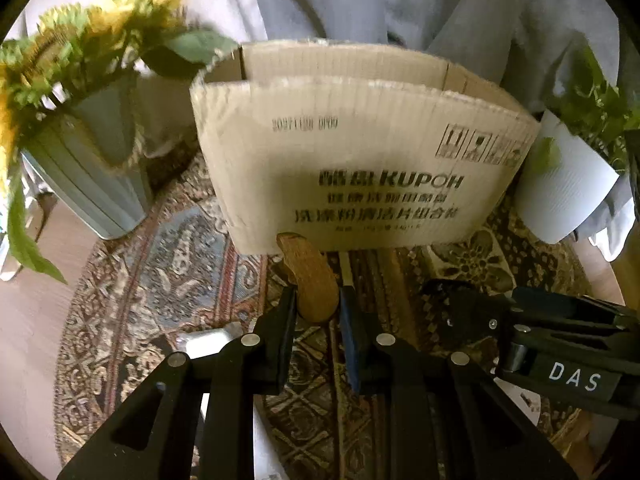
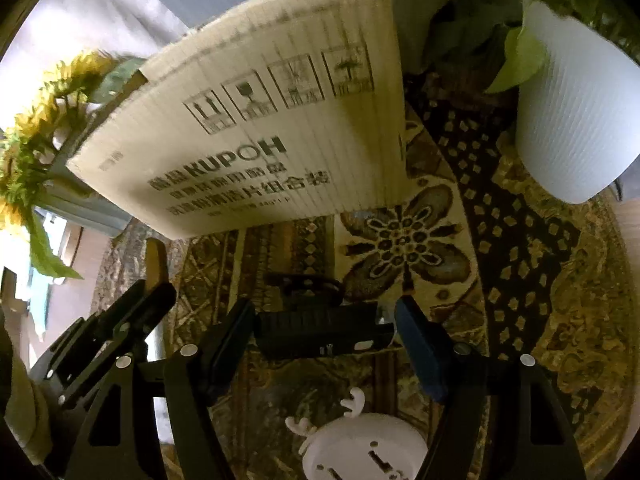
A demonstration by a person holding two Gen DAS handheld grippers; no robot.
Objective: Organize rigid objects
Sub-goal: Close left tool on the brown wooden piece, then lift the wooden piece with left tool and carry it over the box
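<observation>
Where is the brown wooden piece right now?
In the left wrist view, the wooden piece sits clamped in the left gripper, just before the cardboard box.

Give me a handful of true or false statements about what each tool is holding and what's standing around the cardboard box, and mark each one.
1. The left tool is shut on a wooden handle. True.
2. The right tool holds a white mug. False: a black boxy device sits between its fingers.
3. The cardboard box is open at the top. True.
4. The white ribbed pot lies tipped over inside the box. False: it stands on the patterned rug beside the box.
5. Sunflowers stand in a grey vase on the box's other side. True.
</observation>
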